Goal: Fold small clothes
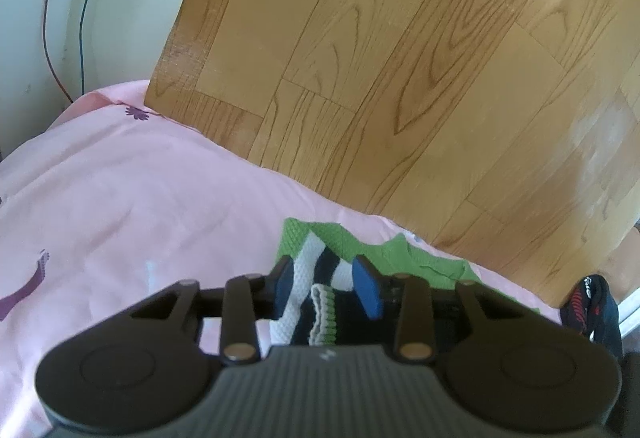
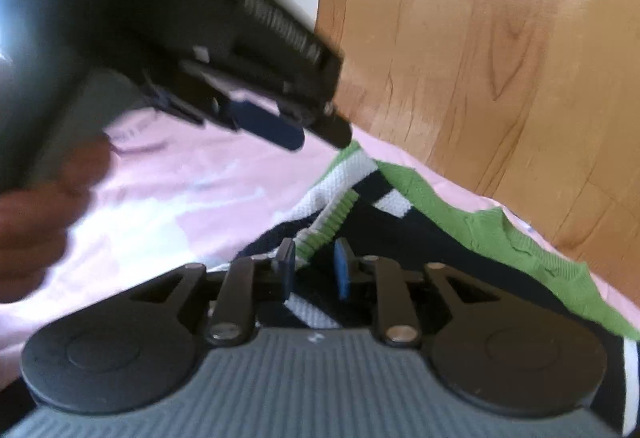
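Both tools, left (image 1: 328, 288) and right (image 2: 314, 268), gape over the striped garment (image 2: 420, 206) on a pink bedsheet (image 1: 140, 198) beside wood flooring (image 1: 400, 58)

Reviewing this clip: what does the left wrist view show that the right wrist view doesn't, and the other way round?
Only the left wrist view: a black and red item at the bed's right edge, and purple prints on the sheet.

Only the right wrist view: the left hand-held gripper seen from outside, blurred, above the garment, with the person's hand holding it.

Both: the green, white and navy knit garment on the pink sheet, the wood floor beyond, and open jaws over the fabric, as with the right hand-held gripper.
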